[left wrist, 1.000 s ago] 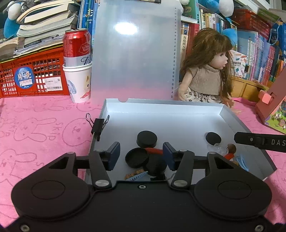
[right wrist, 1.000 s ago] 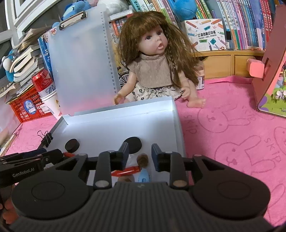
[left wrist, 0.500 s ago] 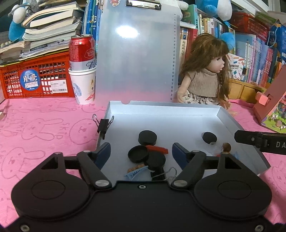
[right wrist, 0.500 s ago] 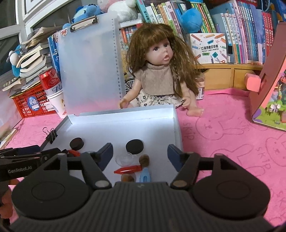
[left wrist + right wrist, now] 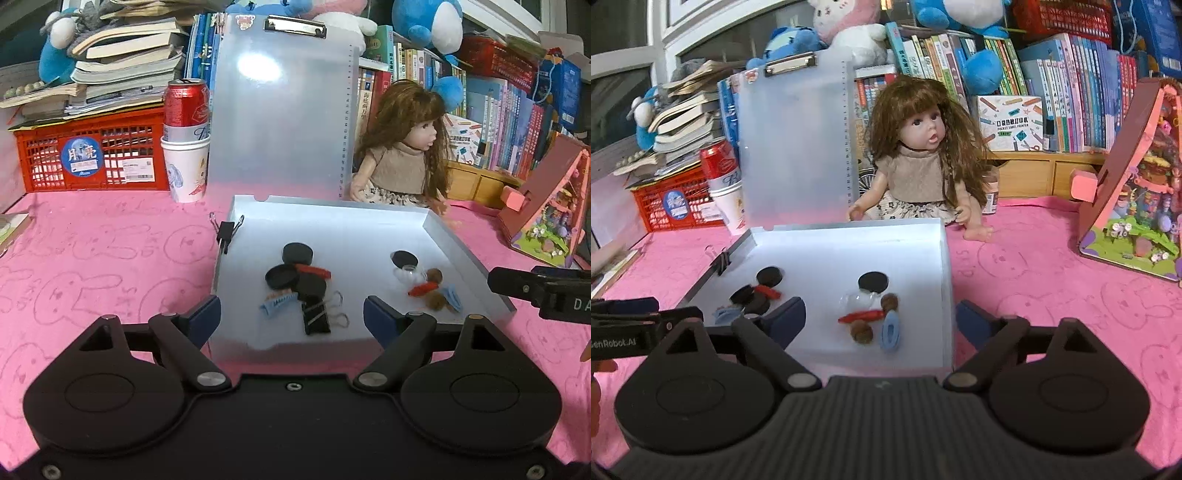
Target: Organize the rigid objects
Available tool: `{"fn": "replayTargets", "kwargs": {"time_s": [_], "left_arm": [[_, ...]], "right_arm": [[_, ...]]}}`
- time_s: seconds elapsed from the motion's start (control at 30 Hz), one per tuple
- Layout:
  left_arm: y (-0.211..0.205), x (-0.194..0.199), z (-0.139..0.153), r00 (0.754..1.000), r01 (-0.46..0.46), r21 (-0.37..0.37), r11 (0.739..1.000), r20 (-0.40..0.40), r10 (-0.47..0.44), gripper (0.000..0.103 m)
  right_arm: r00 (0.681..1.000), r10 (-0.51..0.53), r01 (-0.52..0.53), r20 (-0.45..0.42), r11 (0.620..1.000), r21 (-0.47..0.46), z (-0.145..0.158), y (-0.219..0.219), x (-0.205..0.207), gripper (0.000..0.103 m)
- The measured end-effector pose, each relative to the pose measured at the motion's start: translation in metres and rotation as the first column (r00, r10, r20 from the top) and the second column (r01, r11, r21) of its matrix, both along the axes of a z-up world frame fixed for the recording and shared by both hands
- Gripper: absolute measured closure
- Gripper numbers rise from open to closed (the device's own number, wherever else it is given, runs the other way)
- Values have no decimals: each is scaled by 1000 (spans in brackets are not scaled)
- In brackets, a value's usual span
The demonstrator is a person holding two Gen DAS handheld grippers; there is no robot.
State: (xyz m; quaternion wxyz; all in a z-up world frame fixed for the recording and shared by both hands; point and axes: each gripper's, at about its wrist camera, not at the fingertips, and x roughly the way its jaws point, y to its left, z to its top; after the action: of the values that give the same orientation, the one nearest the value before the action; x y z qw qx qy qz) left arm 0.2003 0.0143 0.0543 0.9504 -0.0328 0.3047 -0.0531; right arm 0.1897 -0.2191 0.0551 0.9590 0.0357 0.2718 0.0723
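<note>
My left gripper (image 5: 291, 312) hangs low over the near edge of the shallow white plastic tray (image 5: 369, 221), its blue-padded fingers (image 5: 207, 314) spread wide and holding nothing. My right gripper (image 5: 881, 319) is likewise wide apart and empty, with one finger over the tray and the other out over the pink bunny-print cloth (image 5: 1052, 288) on the counter.

Inside the tray the small things lie in two clusters. In the left one: round black caps (image 5: 297, 252), a red clip (image 5: 314, 271), a light blue comb-like hair clip (image 5: 277, 301) and a black binder clip with wire handles (image 5: 317, 317). In the right one: a flat black disc (image 5: 873, 281), a clear round lid (image 5: 857, 300), a red-orange clip (image 5: 862, 316), two brown fuzzy balls (image 5: 862, 331) and a light blue oval hair clip (image 5: 891, 331), all close together. Another black binder clip (image 5: 226, 232) grips the tray's left wall.

Behind the tray a translucent clipboard (image 5: 284, 110) stands upright, beside a long-haired doll in a beige top (image 5: 923, 166).
</note>
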Motion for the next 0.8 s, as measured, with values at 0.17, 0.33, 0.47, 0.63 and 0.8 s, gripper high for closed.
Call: {"fn": "replayTargets", "kwargs": {"time_s": [0.17, 0.33, 0.47, 0.63, 0.8], "left_arm": [[0, -22, -4, 1000, -13, 25, 1000, 7, 13, 19], [2, -45, -18, 1000, -26, 27, 999, -15, 26, 19], [0, -59, -33, 999, -39, 58, 998, -17, 41, 19], [-4, -66, -49, 998, -55, 93, 994, -13, 56, 19], [-2, -61, -59, 997, -75, 90, 993, -25, 78, 17]], "right_arm": [[1000, 11, -11, 24, 1000, -10, -6, 7, -24, 2], [1000, 10, -10, 12, 1000, -24, -22, 14, -45, 0], [1000, -1, 1, -16, 1000, -28, -39, 20, -53, 0], [999, -20, 17, -50, 998, -57, -58, 26, -55, 0], [995, -22, 14, -101, 997, -79, -67, 31, -51, 0]]}}
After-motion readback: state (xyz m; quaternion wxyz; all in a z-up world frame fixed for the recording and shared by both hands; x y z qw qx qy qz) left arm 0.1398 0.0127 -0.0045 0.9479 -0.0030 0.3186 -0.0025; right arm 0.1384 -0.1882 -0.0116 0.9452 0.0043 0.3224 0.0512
